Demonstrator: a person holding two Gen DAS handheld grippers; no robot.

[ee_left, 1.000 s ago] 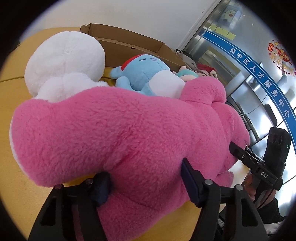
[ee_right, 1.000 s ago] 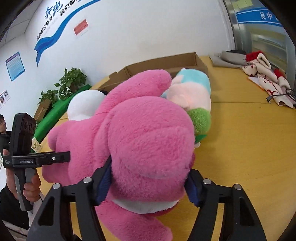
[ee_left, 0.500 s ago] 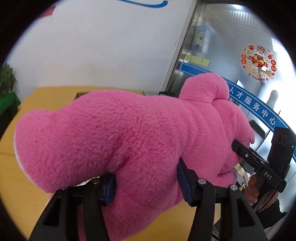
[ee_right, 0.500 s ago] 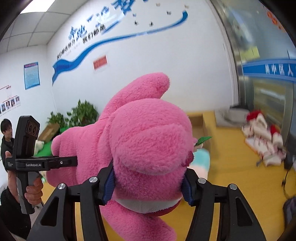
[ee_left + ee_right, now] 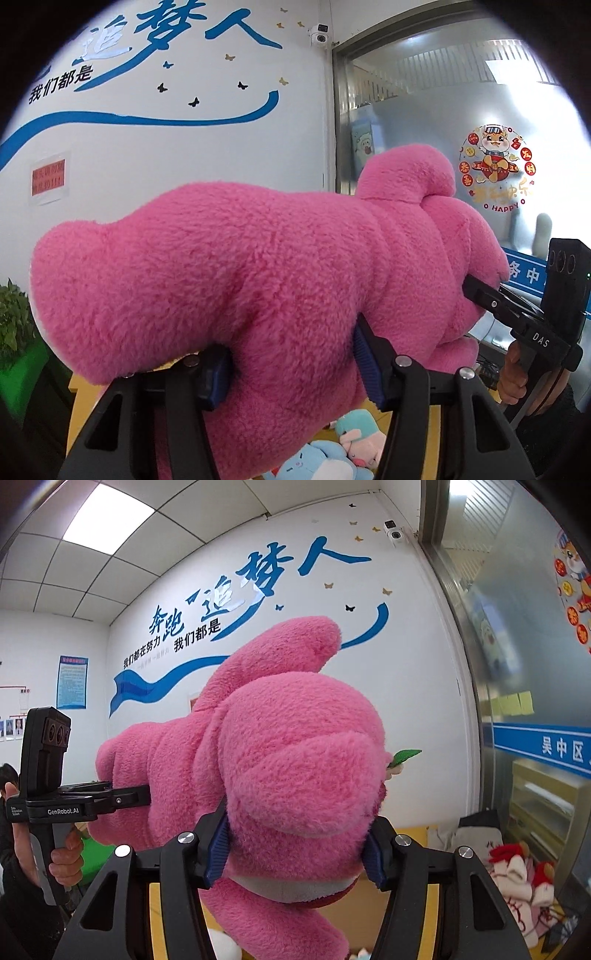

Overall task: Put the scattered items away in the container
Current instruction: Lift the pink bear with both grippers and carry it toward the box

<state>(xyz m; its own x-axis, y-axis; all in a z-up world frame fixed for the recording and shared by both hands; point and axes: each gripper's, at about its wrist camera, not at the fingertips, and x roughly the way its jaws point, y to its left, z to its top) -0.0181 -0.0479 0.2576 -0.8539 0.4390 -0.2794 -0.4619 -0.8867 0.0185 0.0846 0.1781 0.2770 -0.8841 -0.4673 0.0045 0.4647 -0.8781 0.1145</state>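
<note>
Both grippers up in the air, pointing roughly level at the wall w/ blue lettering.

L gripper: blue pads pressed into the pink plush toy from both sides, fur bulging over the pads, so clenched on it. Jaws closed in a bit further within the last sec, toy between them throughout. In the R wrist view the L gripper sits at frame left, its hand wrapped round the grip, fingers reaching into the toy's far end.

R gripper: pads sunk into the toy's rounded end, grasping it too. In the L wrist view the R gripper shows at frame right, its hand partly cut off behind the handle.

Toy held between the two grippers, clear of the yellow table, spanning both views.

Hard to see: toy fills most of each frame and hides the table beneath. Only scraps of other plush below: a blue one and a teal/pink one at the bottom edge, a red/white one at far right. Container not visible. Green leaf-like tag pokes out behind the toy; what it belongs to is unclear.
</note>
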